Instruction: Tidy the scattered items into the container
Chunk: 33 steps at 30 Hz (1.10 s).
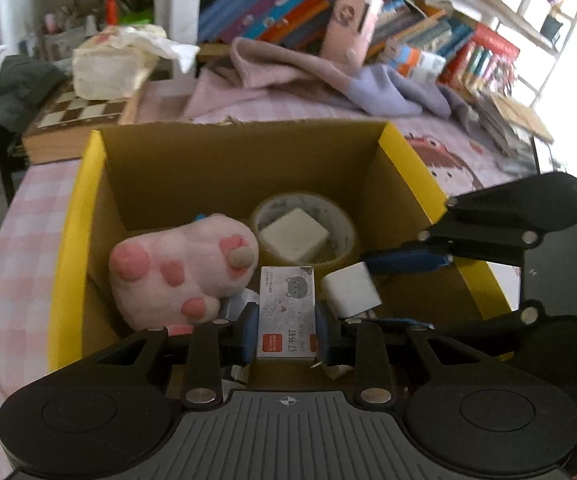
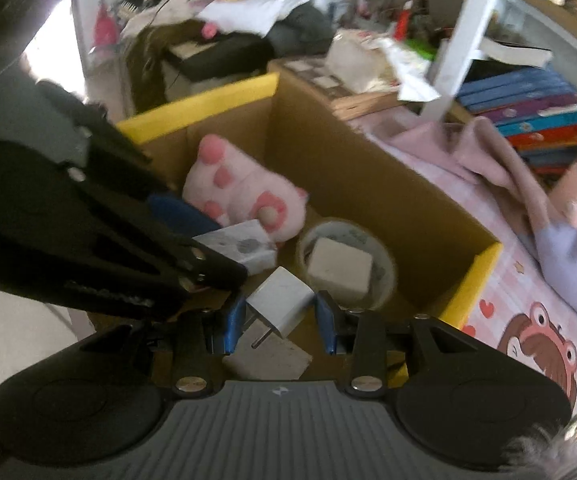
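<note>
Jaws of the left gripper (image 1: 286,330) are clamping a small staple box (image 1: 287,312), w/ the right gripper (image 2: 280,326) pinching a white plug adapter (image 2: 284,304); both are hanging over the open cardboard box (image 1: 244,160). Inside it, a pink plush paw (image 1: 180,272) is lying beside a tape roll (image 1: 304,228) w/ a white block (image 1: 294,234) sitting in its centre. That cardboard box is resting on a pink checked surface (image 1: 28,248).

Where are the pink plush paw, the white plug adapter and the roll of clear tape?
pink plush paw (image 1: 176,268), left wrist view, middle of the palm.
white plug adapter (image 2: 282,302), right wrist view, top face of the body.
roll of clear tape (image 1: 346,222), left wrist view, right rim.
</note>
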Tool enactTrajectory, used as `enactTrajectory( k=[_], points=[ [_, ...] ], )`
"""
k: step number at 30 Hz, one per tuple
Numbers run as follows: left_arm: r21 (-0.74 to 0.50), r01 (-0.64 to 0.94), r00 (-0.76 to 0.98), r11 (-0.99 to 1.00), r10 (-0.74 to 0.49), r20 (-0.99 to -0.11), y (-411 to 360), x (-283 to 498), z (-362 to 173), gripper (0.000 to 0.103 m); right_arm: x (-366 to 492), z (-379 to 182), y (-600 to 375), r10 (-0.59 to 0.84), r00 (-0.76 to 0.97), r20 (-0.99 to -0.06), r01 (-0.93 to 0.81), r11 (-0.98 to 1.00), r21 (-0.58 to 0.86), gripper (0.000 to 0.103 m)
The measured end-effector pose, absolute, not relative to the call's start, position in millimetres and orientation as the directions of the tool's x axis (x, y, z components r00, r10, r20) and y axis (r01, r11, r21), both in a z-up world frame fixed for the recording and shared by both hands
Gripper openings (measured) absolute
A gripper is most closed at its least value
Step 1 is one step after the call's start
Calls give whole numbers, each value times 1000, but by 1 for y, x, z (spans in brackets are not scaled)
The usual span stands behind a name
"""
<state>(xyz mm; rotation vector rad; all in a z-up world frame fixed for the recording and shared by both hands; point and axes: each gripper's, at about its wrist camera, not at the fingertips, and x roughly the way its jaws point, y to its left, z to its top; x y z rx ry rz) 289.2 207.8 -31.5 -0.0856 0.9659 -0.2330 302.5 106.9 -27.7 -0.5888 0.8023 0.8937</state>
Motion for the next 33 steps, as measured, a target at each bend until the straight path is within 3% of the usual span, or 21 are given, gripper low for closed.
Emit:
enactTrajectory(
  k=[6,8,10,21,33],
  points=[
    [-191,152,510,970,-243,-825,209,298,-40,31,307,-37,113,412,369,-833,-859,494,-136,36],
    [-200,130,517,971,-239,-822,213,296,-39,38,307,-37,112,411,391,-824,-850,504,-152,41],
    [-188,106,544,976,-216,-811,216,291,-34,53,305,-35,109,417,416,-808,-838,522,-162,45],
    [-143,58,764,988,-136,-631,214,220,22,76,263,5,73,501,538,-678,-750,651,-114,53],
    [-102,43,837,994,-92,-540,187,129,51,80,176,39,16,498,657,-566,-670,730,-136,53]
  ],
)
